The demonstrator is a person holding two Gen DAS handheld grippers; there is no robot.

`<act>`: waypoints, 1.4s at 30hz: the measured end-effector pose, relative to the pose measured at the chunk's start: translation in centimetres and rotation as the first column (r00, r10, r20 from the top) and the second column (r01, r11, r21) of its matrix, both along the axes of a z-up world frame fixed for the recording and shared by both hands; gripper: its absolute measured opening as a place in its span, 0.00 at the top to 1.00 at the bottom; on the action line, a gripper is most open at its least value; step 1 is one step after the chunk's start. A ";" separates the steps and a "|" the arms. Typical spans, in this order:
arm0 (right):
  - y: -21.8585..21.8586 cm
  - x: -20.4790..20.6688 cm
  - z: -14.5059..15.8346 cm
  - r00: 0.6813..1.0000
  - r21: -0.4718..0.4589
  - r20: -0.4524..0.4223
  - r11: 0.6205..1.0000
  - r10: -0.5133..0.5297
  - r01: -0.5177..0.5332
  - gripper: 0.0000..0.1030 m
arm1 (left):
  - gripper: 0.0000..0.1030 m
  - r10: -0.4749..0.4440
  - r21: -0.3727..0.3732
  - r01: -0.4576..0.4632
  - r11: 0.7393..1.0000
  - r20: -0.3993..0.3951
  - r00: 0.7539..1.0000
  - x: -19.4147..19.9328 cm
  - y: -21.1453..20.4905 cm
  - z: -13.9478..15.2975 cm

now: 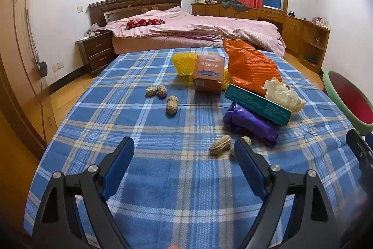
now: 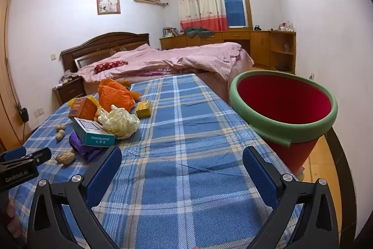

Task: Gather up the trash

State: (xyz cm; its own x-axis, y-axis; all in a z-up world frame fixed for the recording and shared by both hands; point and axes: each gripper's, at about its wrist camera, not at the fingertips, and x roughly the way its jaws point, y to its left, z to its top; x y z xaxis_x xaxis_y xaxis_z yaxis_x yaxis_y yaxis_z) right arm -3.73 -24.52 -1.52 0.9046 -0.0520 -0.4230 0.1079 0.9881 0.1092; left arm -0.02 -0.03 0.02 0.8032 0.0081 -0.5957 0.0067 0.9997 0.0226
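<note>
Trash lies on a blue plaid tablecloth: several peanuts, a purple bag under a teal box, crumpled white paper, an orange bag, a brown box and yellow foam netting. My left gripper is open over bare cloth, its right finger beside the nearest peanut. The right gripper is open too, with nothing between its fingers. A red bin with a green rim stands off the table's right edge. The pile lies to the right gripper's left.
A small yellow box sits behind the pile. Beyond the table stand a bed with pink bedding, a dark nightstand and wooden cabinets along the far wall. Wooden floor shows past the bin.
</note>
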 end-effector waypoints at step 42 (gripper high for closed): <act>0.0 0.0 0.0 1.000 0.000 0.001 1.000 0.000 0.000 0.00 | 0.15 0.000 -0.010 0.000 1.000 -0.002 1.000 0.0 0.0 0.0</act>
